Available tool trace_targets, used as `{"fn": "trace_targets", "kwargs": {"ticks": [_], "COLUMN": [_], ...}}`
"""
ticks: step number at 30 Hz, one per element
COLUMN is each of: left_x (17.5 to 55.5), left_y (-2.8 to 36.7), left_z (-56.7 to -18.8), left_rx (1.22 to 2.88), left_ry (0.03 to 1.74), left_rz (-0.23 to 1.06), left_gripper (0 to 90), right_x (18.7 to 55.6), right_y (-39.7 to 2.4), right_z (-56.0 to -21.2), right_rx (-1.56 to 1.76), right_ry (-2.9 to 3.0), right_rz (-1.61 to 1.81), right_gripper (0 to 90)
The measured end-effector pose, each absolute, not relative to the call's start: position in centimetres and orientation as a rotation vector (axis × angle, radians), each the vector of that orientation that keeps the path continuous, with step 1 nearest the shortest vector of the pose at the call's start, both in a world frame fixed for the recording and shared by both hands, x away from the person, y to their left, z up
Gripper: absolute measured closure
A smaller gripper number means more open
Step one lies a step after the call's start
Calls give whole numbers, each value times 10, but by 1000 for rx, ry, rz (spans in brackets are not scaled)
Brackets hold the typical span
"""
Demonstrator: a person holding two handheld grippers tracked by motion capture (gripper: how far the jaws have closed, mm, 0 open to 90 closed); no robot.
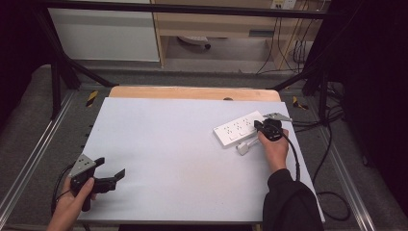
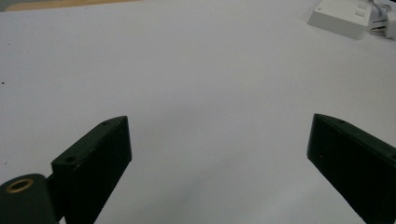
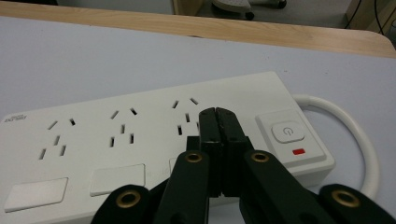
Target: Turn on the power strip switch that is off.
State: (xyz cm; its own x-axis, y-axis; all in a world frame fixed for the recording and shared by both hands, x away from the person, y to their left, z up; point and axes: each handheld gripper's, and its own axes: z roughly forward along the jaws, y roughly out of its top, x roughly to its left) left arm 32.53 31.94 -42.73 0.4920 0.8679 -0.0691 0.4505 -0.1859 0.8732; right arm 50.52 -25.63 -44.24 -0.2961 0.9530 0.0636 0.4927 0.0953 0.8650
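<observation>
A white power strip (image 1: 238,129) lies at the right of the white tabletop (image 1: 183,159), with a small white plug (image 1: 245,146) just in front of it. My right gripper (image 1: 258,126) hovers at the strip's right end. In the right gripper view my right gripper (image 3: 217,112) has its jaws pressed together with nothing between them, over the power strip (image 3: 116,126) between the right-hand sockets and the power button (image 3: 288,132). My left gripper (image 1: 109,167) rests near the front left corner. Its jaws stand wide apart, and the left gripper (image 2: 219,135) has only bare tabletop between them.
A white cable (image 3: 359,135) loops from the strip's right end. A wooden edge (image 1: 192,92) runs along the table's far side. Black frame bars (image 1: 57,72) and floor cables (image 1: 327,159) border the table. The power strip (image 2: 341,14) shows far off in the left gripper view.
</observation>
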Motion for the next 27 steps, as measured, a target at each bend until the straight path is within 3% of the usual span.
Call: {"fn": "trace_targets", "kwargs": {"ticks": [27], "left_x": [325], "left_y": [319], "left_z": [-427], "left_rx": [1816], "left_ry": [1104], "left_rz": [567], "left_gripper": [65], "right_x": [503], "right_y": [-254], "right_z": [-450], "right_rx": [1384], "right_ry": [1854], "right_rz": [1126], "right_gripper": [900]}}
